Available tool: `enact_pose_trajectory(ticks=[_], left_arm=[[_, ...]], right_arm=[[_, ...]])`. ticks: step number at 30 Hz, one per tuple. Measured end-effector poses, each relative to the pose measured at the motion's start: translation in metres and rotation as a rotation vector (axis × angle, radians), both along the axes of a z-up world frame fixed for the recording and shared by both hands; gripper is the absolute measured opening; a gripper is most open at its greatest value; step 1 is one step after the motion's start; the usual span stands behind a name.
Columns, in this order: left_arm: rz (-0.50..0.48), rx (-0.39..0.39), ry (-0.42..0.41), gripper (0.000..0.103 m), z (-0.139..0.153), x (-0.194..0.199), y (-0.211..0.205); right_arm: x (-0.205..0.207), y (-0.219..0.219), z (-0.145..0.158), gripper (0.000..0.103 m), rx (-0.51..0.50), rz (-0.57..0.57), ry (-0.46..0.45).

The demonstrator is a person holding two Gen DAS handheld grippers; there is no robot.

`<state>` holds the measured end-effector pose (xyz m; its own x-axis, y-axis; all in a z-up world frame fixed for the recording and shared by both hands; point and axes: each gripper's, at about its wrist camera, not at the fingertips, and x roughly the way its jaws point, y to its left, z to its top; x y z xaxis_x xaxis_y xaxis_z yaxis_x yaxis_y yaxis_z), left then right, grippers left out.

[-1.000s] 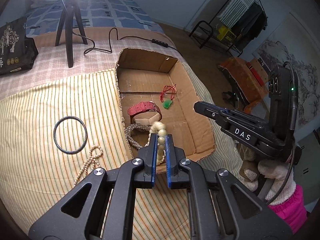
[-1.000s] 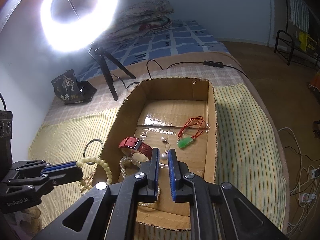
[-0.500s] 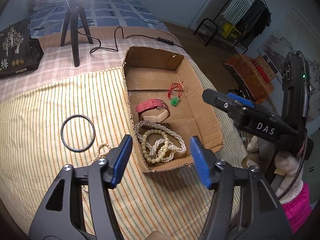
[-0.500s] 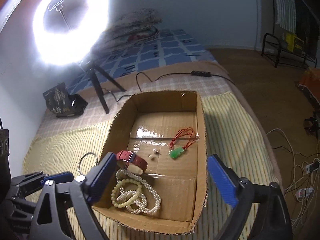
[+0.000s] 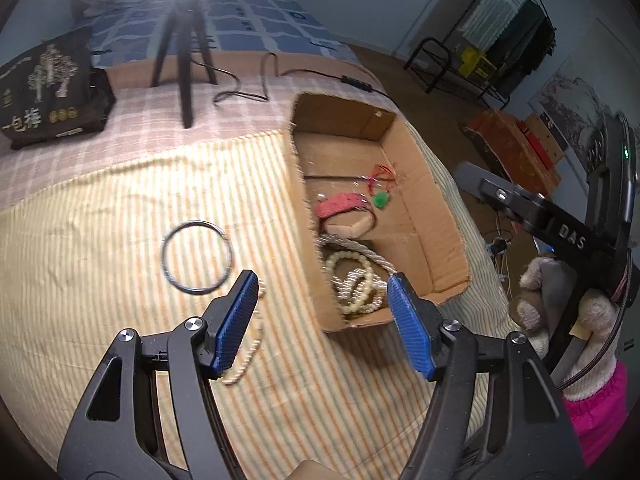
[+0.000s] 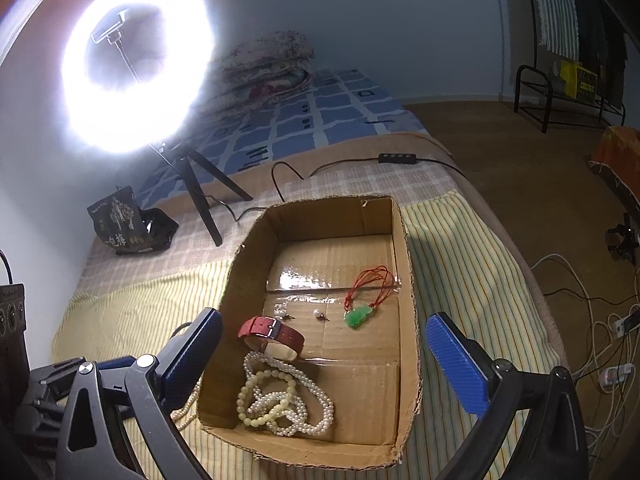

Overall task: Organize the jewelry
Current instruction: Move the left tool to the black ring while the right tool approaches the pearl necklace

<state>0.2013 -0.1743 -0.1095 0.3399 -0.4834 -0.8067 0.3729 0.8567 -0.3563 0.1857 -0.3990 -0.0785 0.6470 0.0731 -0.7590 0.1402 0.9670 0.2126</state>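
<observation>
A cardboard box (image 6: 408, 280) (image 5: 436, 196) lies on a striped cloth. In it are cream bead and pearl strands (image 6: 280, 400) (image 5: 356, 280), a red watch (image 6: 272, 332) (image 5: 344, 210), a green pendant on red cord (image 6: 360, 314) (image 5: 380, 200) and small pearl earrings (image 6: 318, 314). A black bangle (image 5: 197, 256) and another pearl strand (image 5: 244, 356) lie on the cloth left of the box. My left gripper (image 5: 324, 324) is open and empty above the box's near left corner. My right gripper (image 6: 324, 364) is open and empty over the box.
A ring light on a tripod (image 6: 200, 200) (image 5: 182, 40) and a black bag (image 5: 48, 92) (image 6: 124, 224) stand at the back. A cable with a switch (image 6: 398, 157) runs behind the box. The bed edge falls to the floor at the right.
Both grippers opened and let the bead strands drop into the box. The left gripper then moved left, toward the pearl strand on the cloth. The right gripper drew back and up.
</observation>
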Motion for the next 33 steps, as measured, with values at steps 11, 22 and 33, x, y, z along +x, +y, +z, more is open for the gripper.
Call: enact_pose_trajectory(ticks=[11, 22, 33], left_arm=[[0.126, -0.01, -0.021, 0.069, 0.002, 0.016, 0.061], [0.169, 0.003, 0.004, 0.069, -0.006, 0.03, 0.092], [0.163, 0.033, 0.069, 0.055, -0.03, 0.053, 0.101]], right_arm=[[-0.008, 0.019, 0.014, 0.103, 0.006, 0.057, -0.053], [-0.037, 0.075, 0.028, 0.101, 0.02, 0.222, -0.071], [-0.068, 0.138, -0.001, 0.065, 0.041, 0.332, 0.032]])
